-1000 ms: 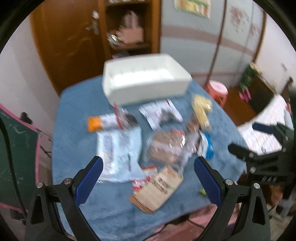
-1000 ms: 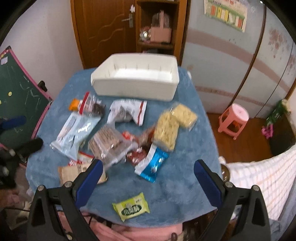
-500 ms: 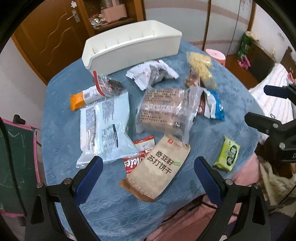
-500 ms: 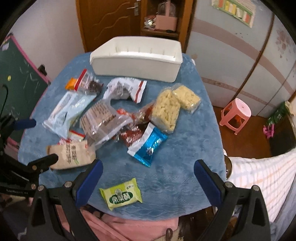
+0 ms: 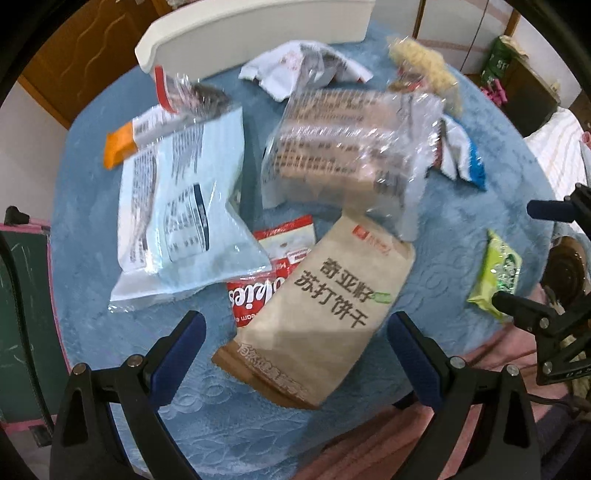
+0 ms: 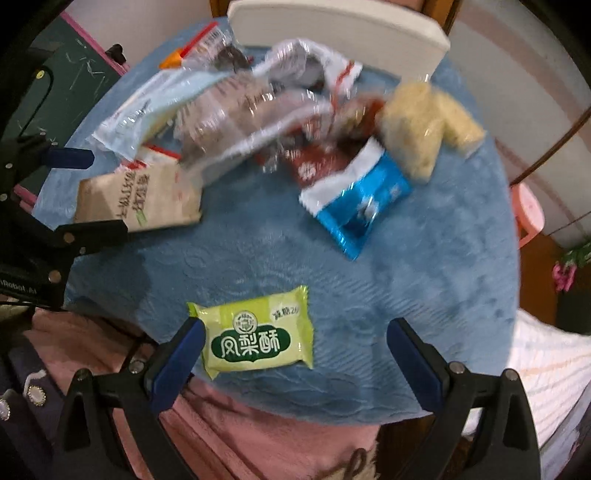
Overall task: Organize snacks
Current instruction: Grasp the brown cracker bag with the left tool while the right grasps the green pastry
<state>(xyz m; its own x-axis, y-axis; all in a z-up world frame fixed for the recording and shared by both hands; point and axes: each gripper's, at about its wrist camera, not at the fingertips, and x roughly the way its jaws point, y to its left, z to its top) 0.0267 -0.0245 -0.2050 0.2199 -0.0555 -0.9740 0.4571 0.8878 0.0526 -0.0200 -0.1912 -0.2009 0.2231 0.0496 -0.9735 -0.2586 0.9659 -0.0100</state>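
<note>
both tools, left tool (image 5: pixel 295 354) and right tool (image 6: pixel 295 354), hang wide open, holding nothing. the brown cracker bag (image 5: pixel 317 310) near the left one looks light, crinkly and crushable, so i'd pinch its near sealed edge. same for the green cake pack (image 6: pixel 256 334).

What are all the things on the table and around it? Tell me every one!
white bin: 1, white, far edge of table
brown cracker pack: 1, tan, near edge, between the left fingers
green pastry pack: 1, lime green, near edge, alone
blue-white packet: 1, right of the pile
clear biscuit bag: 1, middle
pale blue bag: 1, left side
yellow noodle snacks: 2, far right
blue tablecloth: 1, covers table
pink stool: 1, floor, right
left gripper: 1, black, blue fingers, open
right gripper: 1, same, open
</note>
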